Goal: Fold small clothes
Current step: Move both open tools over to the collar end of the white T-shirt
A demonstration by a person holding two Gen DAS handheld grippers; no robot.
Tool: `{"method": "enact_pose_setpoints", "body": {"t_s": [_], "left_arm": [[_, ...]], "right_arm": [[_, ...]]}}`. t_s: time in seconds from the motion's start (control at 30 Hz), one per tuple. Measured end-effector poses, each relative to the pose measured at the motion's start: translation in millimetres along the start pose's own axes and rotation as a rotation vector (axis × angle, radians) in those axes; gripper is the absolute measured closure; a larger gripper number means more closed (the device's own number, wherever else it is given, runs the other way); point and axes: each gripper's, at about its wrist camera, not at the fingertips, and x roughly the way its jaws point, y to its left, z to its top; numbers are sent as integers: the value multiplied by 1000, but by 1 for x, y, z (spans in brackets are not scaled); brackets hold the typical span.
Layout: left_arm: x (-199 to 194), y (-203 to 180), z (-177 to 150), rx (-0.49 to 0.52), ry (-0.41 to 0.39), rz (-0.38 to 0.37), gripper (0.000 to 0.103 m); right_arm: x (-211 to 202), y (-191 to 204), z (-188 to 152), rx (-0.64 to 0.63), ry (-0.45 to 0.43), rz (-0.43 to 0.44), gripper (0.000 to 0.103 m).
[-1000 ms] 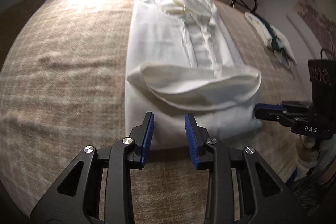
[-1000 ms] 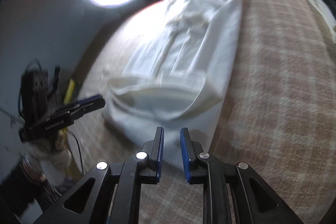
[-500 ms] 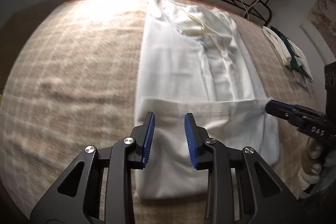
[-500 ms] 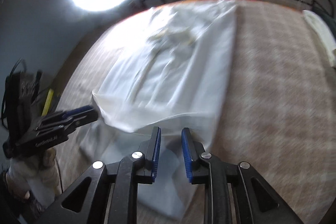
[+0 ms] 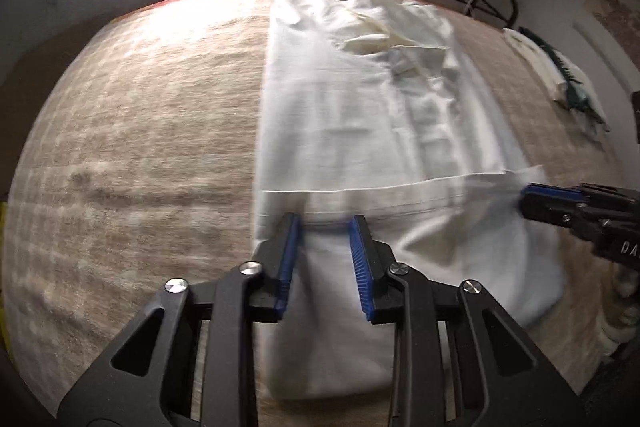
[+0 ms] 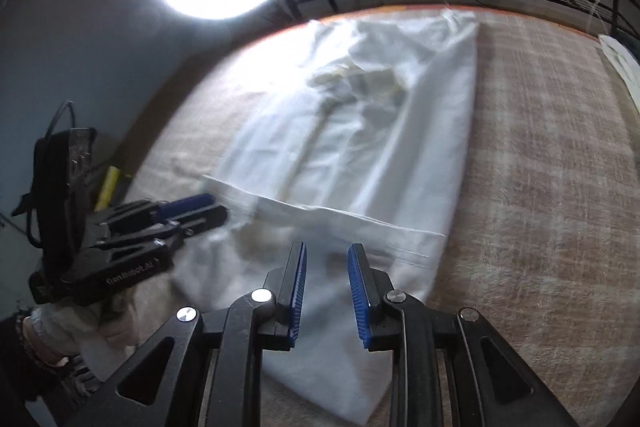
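The white garment [image 5: 360,131] lies flat on the desk [image 5: 140,147], which has a beige checked cover, and its long axis runs straight away from me, from the near end under my tools to the collar end by the far edge. The near end is already folded up over the body, and its hem [image 5: 380,185] crosses the cloth from side to side, just ahead of both tools. My left tool [image 5: 324,227] hangs over the left part of this folded flap; its jaws have just been closing a little but stand narrowly apart, with only cloth below them and nothing pinched. My right tool [image 6: 327,255] is over the right part of the flap, near the right edge of the garment; its jaws have just been opening a little and are also narrow and empty. Each tool is at its own side of the hem, and neither is clearly nearer to it. I judge that the next move depends on this line: the two tools must take the flap at equal points and carry it along the long axis toward the collar, otherwise the fold goes crooked.
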Motion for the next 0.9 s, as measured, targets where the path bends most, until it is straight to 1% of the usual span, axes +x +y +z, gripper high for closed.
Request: {"method": "enact_pose_setpoints", "body": {"t_s": [0.03, 0.07, 0.13, 0.17, 0.3, 0.43, 0.5, 0.63, 0.73, 0.83, 0.9], "left_arm": [[0, 3, 1, -2, -4, 4, 82], [0, 6, 3, -15, -2, 5, 82], [-4, 10, 6, -43, -12, 5, 82], [-7, 11, 8, -48, -22, 9, 82], [-21, 13, 19, -50, -73, 18, 82], [-24, 19, 33, -71, -86, -3, 82], [-23, 23, 41, -77, -93, -5, 82], [-16, 31, 63, -84, -100, -15, 82], [-9, 39, 81, -91, -112, -32, 82], [6, 48, 99, -95, -118, -34, 82], [21, 52, 111, -87, -101, -31, 82]], "right_arm": [[3, -6, 0, 21, 11, -30, 81], [2, -11, -2, 38, 15, -51, 86], [-1, -20, -2, 72, 6, -43, 87], [-3, -23, -1, 84, -2, -47, 86], [-19, -28, 4, 100, -52, -28, 75], [-28, -34, 13, 104, -87, -38, 75], [-30, -43, 16, 133, -95, -33, 75], [-32, -63, 25, 190, -108, -32, 75], [-33, -74, 37, 210, -122, -30, 75], [-30, -80, 55, 185, -131, -55, 75], [-25, -86, 68, 169, -138, -70, 75]]}}
